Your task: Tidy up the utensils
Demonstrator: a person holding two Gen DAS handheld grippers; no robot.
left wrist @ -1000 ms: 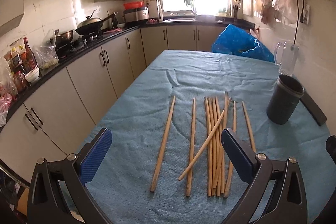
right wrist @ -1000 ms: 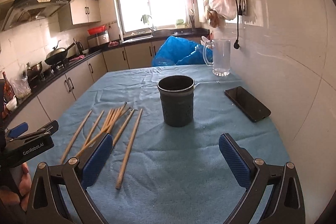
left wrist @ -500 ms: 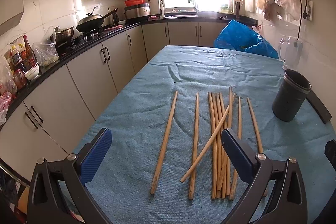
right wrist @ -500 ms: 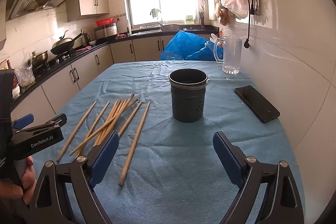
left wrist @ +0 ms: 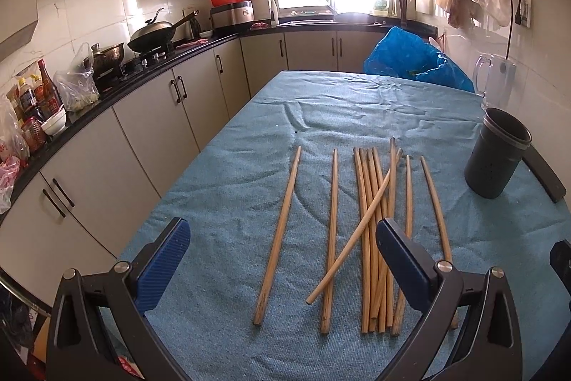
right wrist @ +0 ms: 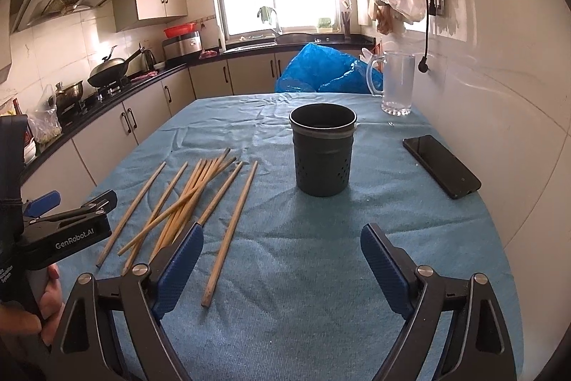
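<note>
Both grippers hovering over the chopsticks (left wrist: pixel 371 231)
Left gripper (left wrist: pixel 282 256) and right gripper (right wrist: pixel 282 263) are gaping empty, tilting down at the blue tablecloth (right wrist: pixel 321 309); right jaws narrowing slightly

chopsticks (left wrist: pixel 371 220): approx ten plain wooden sticks, lying flat on blue cloth, mostly running parallel, narrow ends pointing away from cam
loose ones: two sitting apart on left of the bunch, two more on right side twd the holder
bunch: middle sticks lying side by side & touching; one crossing diagonally over them
holder (right wrist: pixel 323 149): dark cylindrical cup w/ small holes low in wall, standing upright, mouth open, looking empty; sitting near chopsticks, not touching
</note>
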